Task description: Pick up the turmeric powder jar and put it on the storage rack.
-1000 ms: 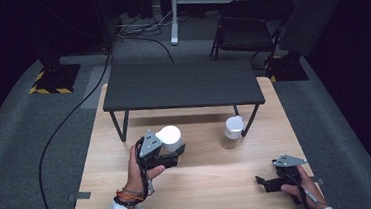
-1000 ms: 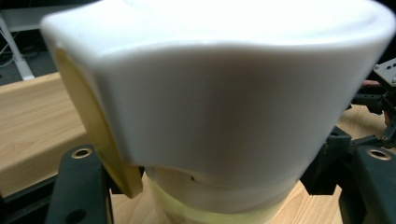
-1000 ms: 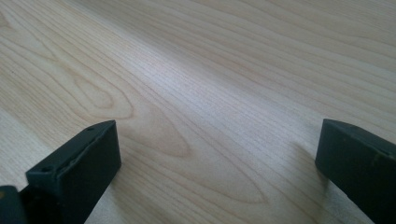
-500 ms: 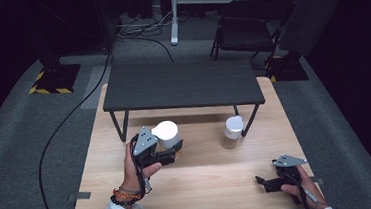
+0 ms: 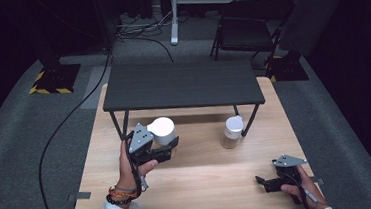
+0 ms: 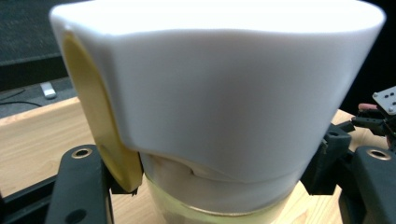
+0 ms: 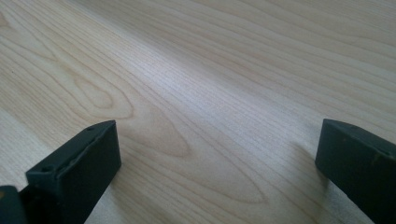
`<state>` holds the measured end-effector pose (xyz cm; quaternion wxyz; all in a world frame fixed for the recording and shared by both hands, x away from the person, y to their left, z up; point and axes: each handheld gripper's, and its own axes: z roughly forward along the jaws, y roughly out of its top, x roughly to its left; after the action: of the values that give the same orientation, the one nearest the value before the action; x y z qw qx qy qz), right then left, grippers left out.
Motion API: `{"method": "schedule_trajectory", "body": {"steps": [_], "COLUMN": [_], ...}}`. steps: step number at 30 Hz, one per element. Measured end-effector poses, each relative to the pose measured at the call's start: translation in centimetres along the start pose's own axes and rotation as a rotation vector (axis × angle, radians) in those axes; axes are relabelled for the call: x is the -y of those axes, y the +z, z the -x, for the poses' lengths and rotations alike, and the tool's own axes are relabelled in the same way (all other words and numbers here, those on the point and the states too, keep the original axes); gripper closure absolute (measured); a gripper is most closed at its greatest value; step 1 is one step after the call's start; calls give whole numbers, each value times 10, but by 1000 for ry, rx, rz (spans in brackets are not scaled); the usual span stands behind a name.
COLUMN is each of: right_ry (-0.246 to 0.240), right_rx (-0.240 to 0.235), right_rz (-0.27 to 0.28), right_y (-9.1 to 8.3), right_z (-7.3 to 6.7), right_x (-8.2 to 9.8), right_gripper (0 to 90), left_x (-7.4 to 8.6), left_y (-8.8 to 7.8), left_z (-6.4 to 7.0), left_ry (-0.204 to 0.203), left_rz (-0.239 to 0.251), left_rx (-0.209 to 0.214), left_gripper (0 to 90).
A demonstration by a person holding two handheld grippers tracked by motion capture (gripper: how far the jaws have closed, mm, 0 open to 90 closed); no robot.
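The left gripper has its jaws clamped on a white-lidded jar, which sits between them above the wooden surface. The right gripper rests low on that surface, jaws wide, nothing between them.

On the wooden table we see the left gripper closed on a white-capped jar, in front of the dark small table. A second jar stands apart; the right gripper rests near the front edge.
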<state>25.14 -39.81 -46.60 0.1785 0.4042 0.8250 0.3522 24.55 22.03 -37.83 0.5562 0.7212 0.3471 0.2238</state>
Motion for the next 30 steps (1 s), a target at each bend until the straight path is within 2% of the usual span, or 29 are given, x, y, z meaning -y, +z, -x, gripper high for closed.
{"method": "schedule_trajectory", "body": {"steps": [14, 21, 30], "right_ry": [0, 0, 0], "right_rx": [0, 0, 0], "right_rz": [0, 0, 0], "right_y": [0, 0, 0], "right_z": [0, 0, 0], "right_x": [0, 0, 0], "right_gripper": [0, 0, 0], "left_x": [-31, -52, -69], "left_y": [-1, 4, 5], "left_z": [-3, -7, -13], "left_ry": [27, 40, 47], "left_rz": [18, 27, 74], "left_rx": [-30, -58, -52], "left_gripper": [298, 298, 298]}}
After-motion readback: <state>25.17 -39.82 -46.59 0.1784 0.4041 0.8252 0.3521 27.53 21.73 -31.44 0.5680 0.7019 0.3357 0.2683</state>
